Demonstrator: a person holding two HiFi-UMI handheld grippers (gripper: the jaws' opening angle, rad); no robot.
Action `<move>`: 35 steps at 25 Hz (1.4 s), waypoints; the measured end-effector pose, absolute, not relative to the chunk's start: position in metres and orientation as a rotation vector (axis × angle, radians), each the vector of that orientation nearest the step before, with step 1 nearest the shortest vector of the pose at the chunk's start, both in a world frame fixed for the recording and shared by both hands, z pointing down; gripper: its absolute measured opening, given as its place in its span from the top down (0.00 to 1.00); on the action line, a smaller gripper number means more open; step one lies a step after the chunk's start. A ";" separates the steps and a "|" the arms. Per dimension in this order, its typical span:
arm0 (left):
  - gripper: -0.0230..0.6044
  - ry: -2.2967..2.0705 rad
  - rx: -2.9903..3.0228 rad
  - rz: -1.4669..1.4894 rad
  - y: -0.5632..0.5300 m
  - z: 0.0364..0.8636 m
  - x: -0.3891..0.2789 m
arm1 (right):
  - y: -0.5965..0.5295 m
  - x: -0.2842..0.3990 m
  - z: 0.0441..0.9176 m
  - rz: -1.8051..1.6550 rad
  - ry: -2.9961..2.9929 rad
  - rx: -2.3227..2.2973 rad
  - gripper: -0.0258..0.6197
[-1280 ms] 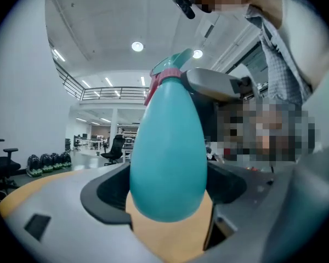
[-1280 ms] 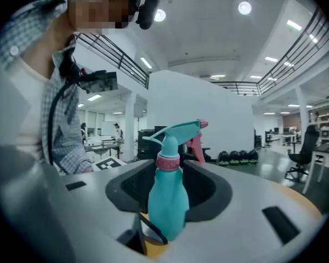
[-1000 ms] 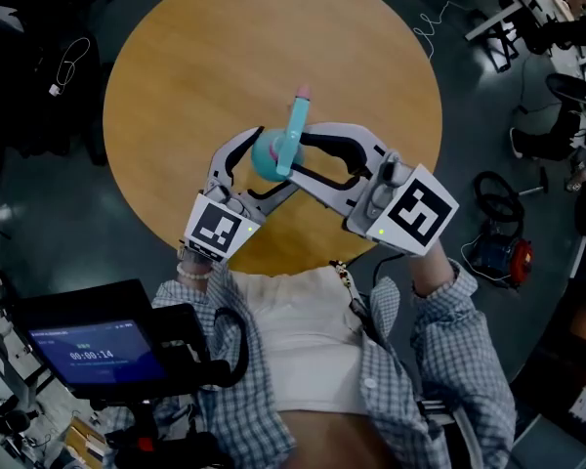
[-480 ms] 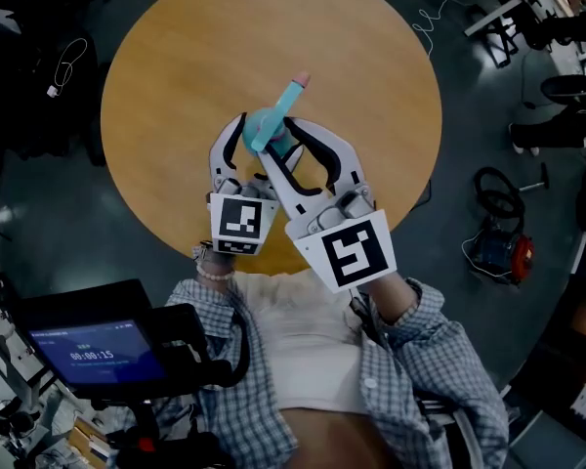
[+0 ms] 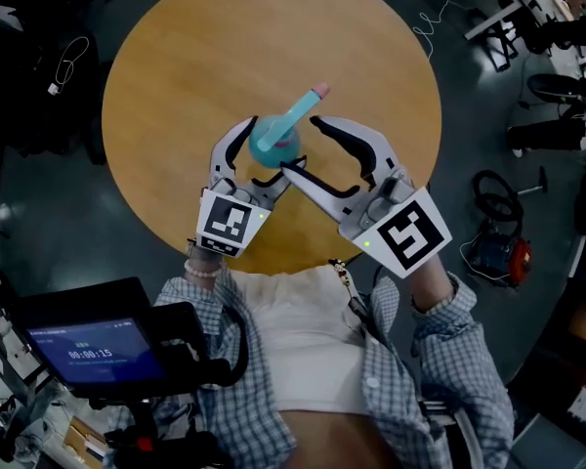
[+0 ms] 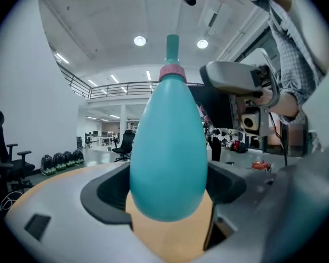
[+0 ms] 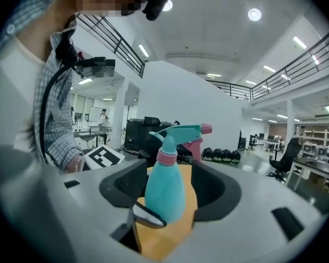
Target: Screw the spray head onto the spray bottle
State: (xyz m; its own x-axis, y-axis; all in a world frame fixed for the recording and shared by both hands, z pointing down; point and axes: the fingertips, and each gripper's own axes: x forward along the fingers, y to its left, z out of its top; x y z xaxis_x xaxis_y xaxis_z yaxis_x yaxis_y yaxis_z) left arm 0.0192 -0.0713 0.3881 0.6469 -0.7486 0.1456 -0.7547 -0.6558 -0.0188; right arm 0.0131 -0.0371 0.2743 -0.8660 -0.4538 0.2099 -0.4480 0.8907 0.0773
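Holding spray bottle (image 5: pixel 273 146) above open tabletop (image 5: pixel 176 66)

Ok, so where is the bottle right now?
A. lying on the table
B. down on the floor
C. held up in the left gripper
C: the left gripper is shut on the sides of the bottle, and the table shows underneath its round bottom.

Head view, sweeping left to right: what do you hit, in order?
screen → left gripper's marker cube → spray bottle → right gripper's marker cube → red-and-blue machine on the floor
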 end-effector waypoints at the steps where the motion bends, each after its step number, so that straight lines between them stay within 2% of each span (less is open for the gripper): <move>1: 0.31 -1.278 2.811 0.226 -0.070 0.391 0.019 | -0.034 0.021 0.273 -0.054 -2.818 0.673 0.60; 7: 0.31 -1.228 2.843 0.294 -0.061 0.407 0.021 | -0.032 0.047 0.253 -0.605 -2.499 0.270 0.58; 16: 0.31 -1.126 2.891 0.354 -0.050 0.422 0.039 | -0.031 0.022 0.271 -0.833 -2.094 -0.272 0.57; 22: 0.31 -1.132 2.870 0.355 -0.052 0.434 0.043 | -0.020 0.019 0.312 -0.905 -1.870 -0.472 0.57; 23: 0.31 -1.133 2.868 0.356 -0.052 0.435 0.044 | -0.021 0.020 0.317 -0.926 -1.843 -0.487 0.61; 24: 0.31 -1.137 2.865 0.362 -0.052 0.436 0.044 | -0.021 0.021 0.320 -0.940 -1.823 -0.498 0.72; 25: 0.31 -1.145 2.863 0.377 -0.053 0.437 0.043 | -0.022 0.022 0.323 -0.942 -1.809 -0.505 0.74; 30: 0.31 -1.279 2.833 0.546 -0.062 0.446 0.036 | -0.028 0.027 0.334 -0.820 -1.803 -0.434 0.77; 35: 0.31 -1.420 2.769 0.697 -0.070 0.454 0.027 | -0.036 0.028 0.344 -0.522 -1.882 -0.264 0.77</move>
